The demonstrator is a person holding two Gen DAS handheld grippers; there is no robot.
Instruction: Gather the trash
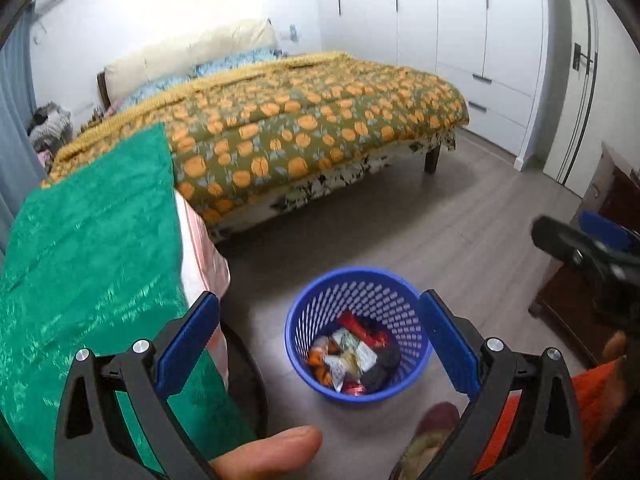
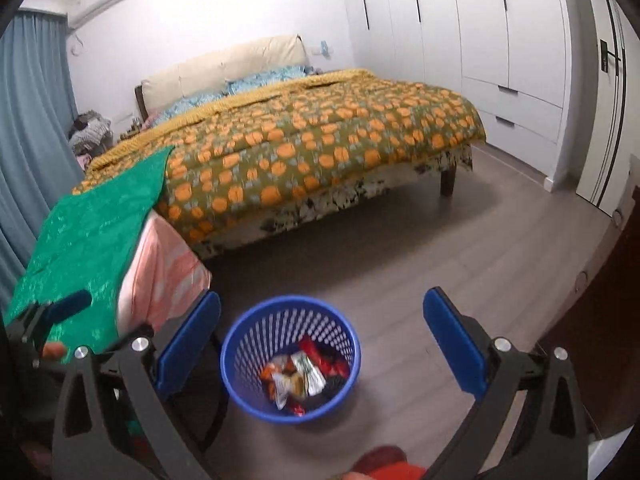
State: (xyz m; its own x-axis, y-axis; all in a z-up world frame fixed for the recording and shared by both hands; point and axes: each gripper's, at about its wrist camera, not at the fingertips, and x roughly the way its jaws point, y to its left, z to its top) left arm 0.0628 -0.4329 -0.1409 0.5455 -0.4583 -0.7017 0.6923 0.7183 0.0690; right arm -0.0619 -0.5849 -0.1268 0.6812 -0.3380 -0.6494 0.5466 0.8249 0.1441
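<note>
A blue mesh wastebasket (image 1: 320, 300) stands on the grey wood floor, holding several crumpled snack wrappers (image 1: 352, 356) in silver, orange, red and black. My left gripper (image 1: 318, 344) hangs above it with its blue-padded jaws wide open and nothing between them. In the right wrist view the same wastebasket (image 2: 256, 332) with the wrappers (image 2: 300, 376) sits below my right gripper (image 2: 322, 344), also wide open and empty. The right gripper's black body (image 1: 588, 256) shows at the right edge of the left wrist view. The left gripper's blue finger (image 2: 72, 304) shows at the left edge of the right wrist view.
A low table under a green cloth (image 1: 84, 240) with a pink striped cover (image 2: 164, 272) stands left of the basket. A bed with an orange-patterned quilt (image 1: 304, 120) lies behind, white wardrobes (image 2: 480, 40) on the right wall. Dark wooden furniture (image 1: 568, 304) is at the right. The person's foot (image 1: 436, 420) is near the basket.
</note>
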